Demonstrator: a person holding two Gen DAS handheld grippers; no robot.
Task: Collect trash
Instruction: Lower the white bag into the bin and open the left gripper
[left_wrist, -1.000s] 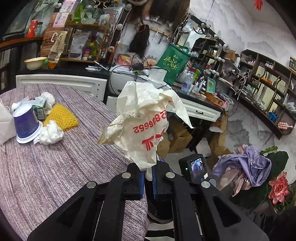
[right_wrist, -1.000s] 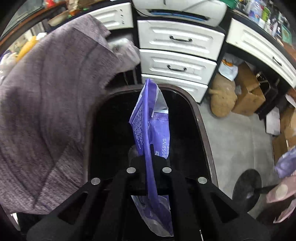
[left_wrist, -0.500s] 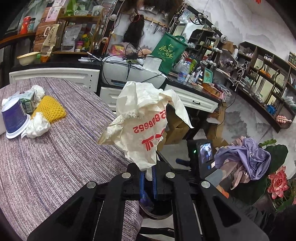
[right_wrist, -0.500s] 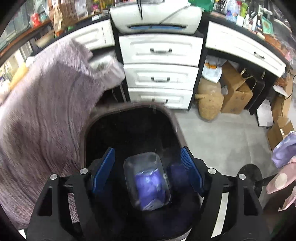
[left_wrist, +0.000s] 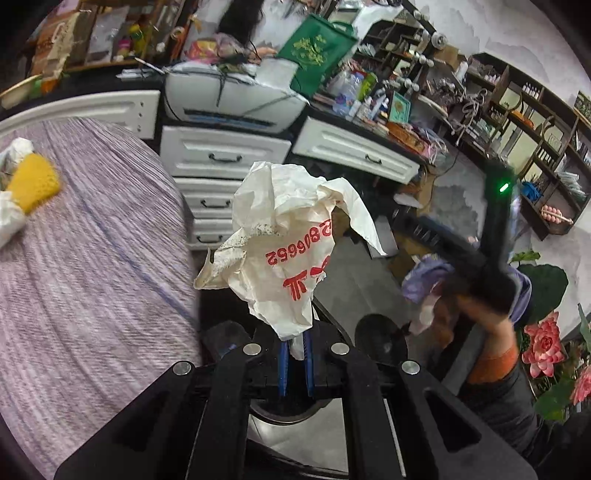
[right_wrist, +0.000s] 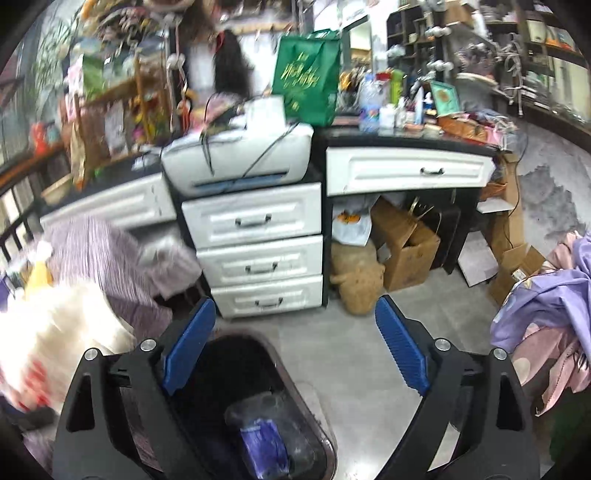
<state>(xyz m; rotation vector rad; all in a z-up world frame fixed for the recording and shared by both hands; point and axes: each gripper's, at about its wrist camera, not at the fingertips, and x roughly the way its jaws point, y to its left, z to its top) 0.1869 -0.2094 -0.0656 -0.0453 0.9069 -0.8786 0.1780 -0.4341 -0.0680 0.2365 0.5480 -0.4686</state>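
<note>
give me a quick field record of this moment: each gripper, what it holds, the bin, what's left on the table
left gripper: shut on crumpled white bag with red print, held upright off the table's edge
right gripper: open, empty, above the bin
trash bin: dark, on the floor beside the table, holds a purple packet in clear plastic
table: purple striped cloth
left on table: yellow foam net, white crumpled wad; blurred
task state: bag not yet dropped in

Left gripper (left_wrist: 296, 347) clamped (pads nearly touching); right gripper (right_wrist: 295, 347) spread wide
</note>
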